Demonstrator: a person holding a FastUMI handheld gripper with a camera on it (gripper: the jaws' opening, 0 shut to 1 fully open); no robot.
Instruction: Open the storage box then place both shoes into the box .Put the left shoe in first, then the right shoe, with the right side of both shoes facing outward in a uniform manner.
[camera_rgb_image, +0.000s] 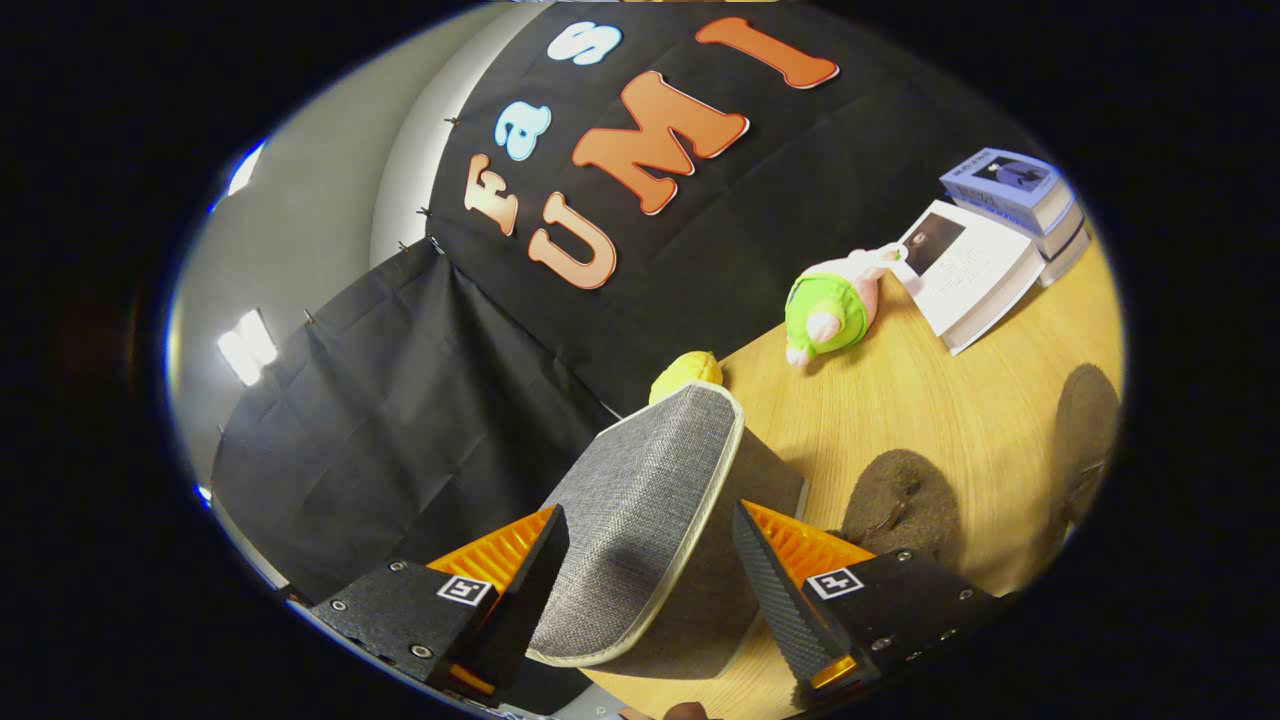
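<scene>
The storage box's grey fabric lid, edged in pale piping, stands tilted up and lies between the fingers of my gripper. One finger is over its top face, the other by its shadowed underside. The fingers are spread wide, so the gripper is open and not pinching the lid. The box's dark body shows just beyond the lid's edge. Two brown shoes lie on the wooden table beyond the fingers: one next to the box, the other farther off.
On the wooden table a green and pink plush toy lies near the cloth wall. A yellow toy peeks out behind the lid. An open book and a stack of books sit at the far corner.
</scene>
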